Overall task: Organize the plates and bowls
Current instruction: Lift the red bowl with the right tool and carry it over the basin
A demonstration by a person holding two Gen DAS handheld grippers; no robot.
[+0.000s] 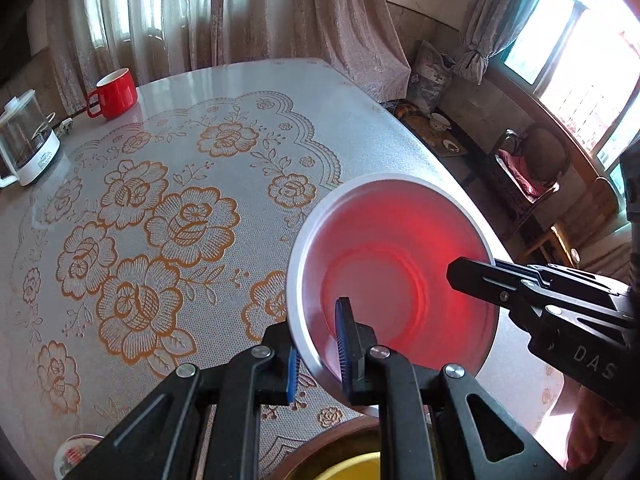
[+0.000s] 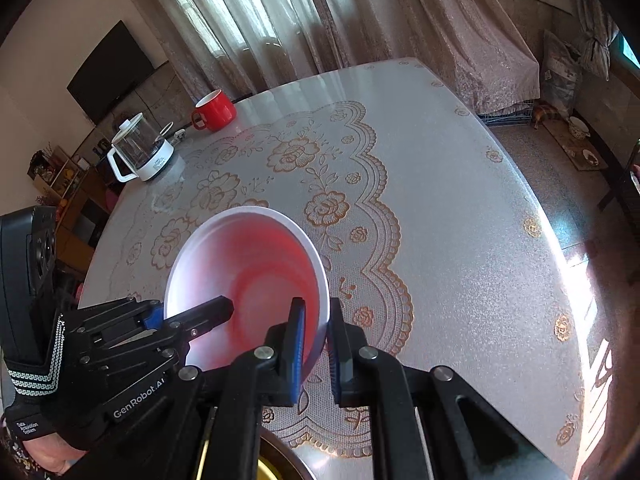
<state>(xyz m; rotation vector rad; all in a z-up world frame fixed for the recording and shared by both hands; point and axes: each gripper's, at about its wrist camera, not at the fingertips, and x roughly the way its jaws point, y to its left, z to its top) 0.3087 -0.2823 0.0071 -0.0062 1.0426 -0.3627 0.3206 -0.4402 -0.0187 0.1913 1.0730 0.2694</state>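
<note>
A white bowl with a red glow inside (image 1: 400,264) is held tilted above the table by both grippers. My left gripper (image 1: 320,364) is shut on its near rim, one pad inside and one outside. My right gripper (image 2: 318,356) is shut on the opposite rim of the bowl (image 2: 248,264), and shows in the left wrist view (image 1: 476,270) at the right. The left gripper shows in the right wrist view (image 2: 192,314) at the bowl's left rim. Below the fingers a dark bowl with a yellow inside (image 1: 344,460) sits at the table's near edge, mostly hidden.
A red mug (image 1: 114,94) and a glass kettle on a white base (image 1: 26,144) stand at the table's far left. The floral tablecloth (image 1: 168,216) covers the table. A small patterned dish (image 1: 72,454) lies at the near left. Chairs and floor lie beyond the right edge.
</note>
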